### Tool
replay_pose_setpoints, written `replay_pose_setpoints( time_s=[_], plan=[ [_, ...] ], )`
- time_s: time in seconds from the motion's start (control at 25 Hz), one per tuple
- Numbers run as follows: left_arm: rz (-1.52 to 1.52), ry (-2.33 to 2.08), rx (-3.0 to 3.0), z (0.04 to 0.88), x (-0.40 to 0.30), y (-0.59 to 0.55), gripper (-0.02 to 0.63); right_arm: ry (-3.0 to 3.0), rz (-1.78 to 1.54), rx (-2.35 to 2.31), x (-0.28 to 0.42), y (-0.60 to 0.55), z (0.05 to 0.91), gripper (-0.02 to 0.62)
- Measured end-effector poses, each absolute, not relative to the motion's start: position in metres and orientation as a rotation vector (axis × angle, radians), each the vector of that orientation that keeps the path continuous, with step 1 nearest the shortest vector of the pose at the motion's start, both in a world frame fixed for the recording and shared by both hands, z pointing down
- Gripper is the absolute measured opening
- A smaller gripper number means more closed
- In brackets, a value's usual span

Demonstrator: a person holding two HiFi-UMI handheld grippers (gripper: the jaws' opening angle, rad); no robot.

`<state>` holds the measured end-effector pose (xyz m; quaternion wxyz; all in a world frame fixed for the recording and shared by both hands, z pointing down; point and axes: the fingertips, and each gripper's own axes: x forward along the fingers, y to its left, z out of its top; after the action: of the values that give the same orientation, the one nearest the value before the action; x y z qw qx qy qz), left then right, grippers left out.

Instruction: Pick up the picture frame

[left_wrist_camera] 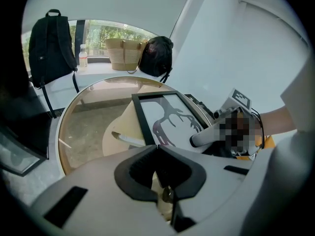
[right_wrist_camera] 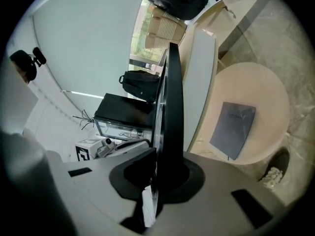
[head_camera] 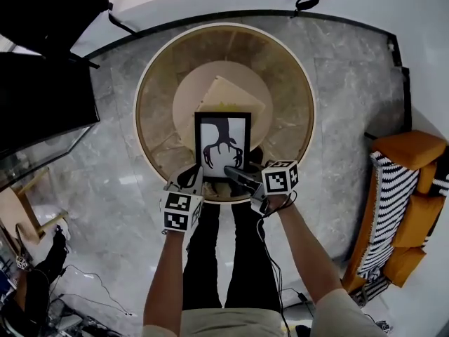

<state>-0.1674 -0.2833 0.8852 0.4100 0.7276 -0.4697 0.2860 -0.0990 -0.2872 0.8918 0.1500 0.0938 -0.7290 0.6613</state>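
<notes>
The picture frame (head_camera: pixel 222 142) has a black border and a dark antler print on white. It stands tilted up over the near part of the round glass table (head_camera: pixel 147 69). My right gripper (head_camera: pixel 235 173) is shut on the frame's lower right edge. In the right gripper view the frame (right_wrist_camera: pixel 172 107) runs edge-on between the pads. My left gripper (head_camera: pixel 191 177) sits by the frame's lower left corner at the table's rim. In the left gripper view its jaw tips (left_wrist_camera: pixel 157 149) meet just below the frame (left_wrist_camera: pixel 170 117); whether they touch it is hidden.
Under the glass top, a beige lower shelf (head_camera: pixel 252 83) carries a pale board and a grey booklet (right_wrist_camera: pixel 233 129). A black case (head_camera: pixel 42 97) stands at the left and an orange sofa (head_camera: pixel 407 209) at the right. A backpack (left_wrist_camera: pixel 49 43) and bags sit on the far ledge.
</notes>
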Motion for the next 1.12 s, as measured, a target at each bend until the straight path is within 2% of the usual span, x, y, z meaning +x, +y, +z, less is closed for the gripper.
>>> replay_pose_setpoints(
  time_s=[1.12],
  plan=[
    [0.763, -1.093, 1.896, 0.876, -0.152, -0.263, 0.021, -2.044, 2.162, 0.432, -0.056, -0.267, 0.896, 0.063]
  ],
)
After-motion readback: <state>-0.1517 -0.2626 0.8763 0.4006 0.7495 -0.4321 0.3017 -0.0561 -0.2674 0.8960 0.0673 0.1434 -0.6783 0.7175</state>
